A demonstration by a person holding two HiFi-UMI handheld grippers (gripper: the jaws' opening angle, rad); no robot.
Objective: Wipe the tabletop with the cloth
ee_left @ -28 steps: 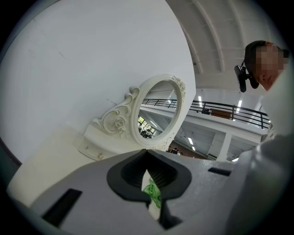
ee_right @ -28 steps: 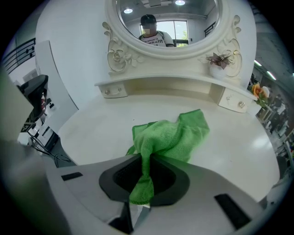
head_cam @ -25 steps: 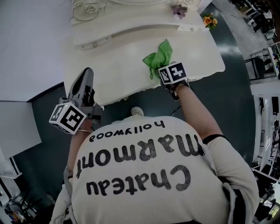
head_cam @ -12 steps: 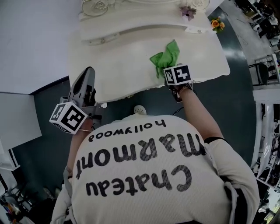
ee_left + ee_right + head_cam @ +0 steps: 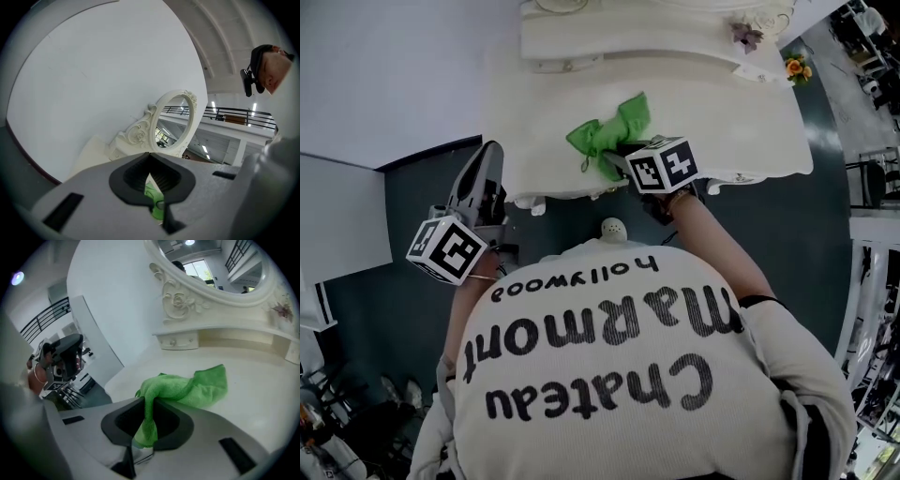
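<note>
A green cloth (image 5: 605,131) lies bunched on the cream tabletop (image 5: 722,112), left of its middle and near the front edge. My right gripper (image 5: 621,155) is shut on the cloth's near end. In the right gripper view the cloth (image 5: 197,385) trails forward from the right gripper (image 5: 146,425) over the tabletop (image 5: 262,399). My left gripper (image 5: 487,155) is held off the table's front left corner, over the dark floor, shut with nothing in it. In the left gripper view a sliver of the cloth (image 5: 154,199) shows behind the left gripper (image 5: 151,164).
An ornate white mirror (image 5: 211,273) and a raised drawer ledge (image 5: 619,42) stand at the table's back. Small flowers (image 5: 748,36) and yellow flowers (image 5: 795,67) sit at the back right. A white wall (image 5: 394,75) stands left. A small round white object (image 5: 612,228) lies on the floor.
My right gripper has dragged the cloth leftward across the tabletop, from right of centre to left of centre. The left gripper has stayed in place.
</note>
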